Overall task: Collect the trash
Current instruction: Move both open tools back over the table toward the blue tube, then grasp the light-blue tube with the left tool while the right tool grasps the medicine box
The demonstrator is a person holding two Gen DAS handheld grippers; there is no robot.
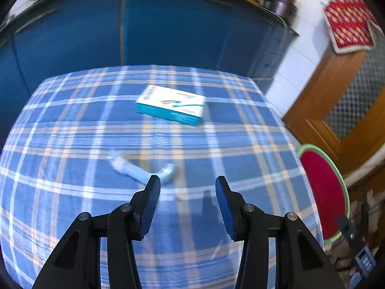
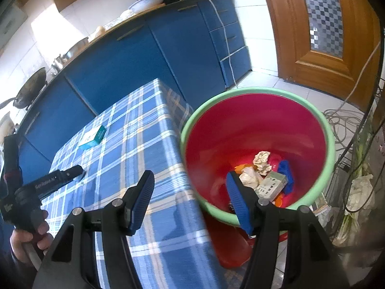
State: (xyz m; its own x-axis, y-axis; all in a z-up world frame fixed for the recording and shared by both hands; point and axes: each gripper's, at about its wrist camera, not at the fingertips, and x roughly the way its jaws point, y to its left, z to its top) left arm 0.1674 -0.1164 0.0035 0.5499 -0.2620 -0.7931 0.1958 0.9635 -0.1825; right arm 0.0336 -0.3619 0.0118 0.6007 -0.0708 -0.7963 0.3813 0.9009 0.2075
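Plastic tube off-centre of my L tongs | both tongs apart, empty | risk: pads nudge it, no grip | R tongs over bin

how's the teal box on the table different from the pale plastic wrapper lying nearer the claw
The teal box is a rigid, crisp-edged carton with a white printed top; the pale plastic wrapper is limp, curved and see-through. The box lies farther off, mid-table; the wrapper lies just ahead of the left claw. Both rest loose on the checked tablecloth, neither gripped.
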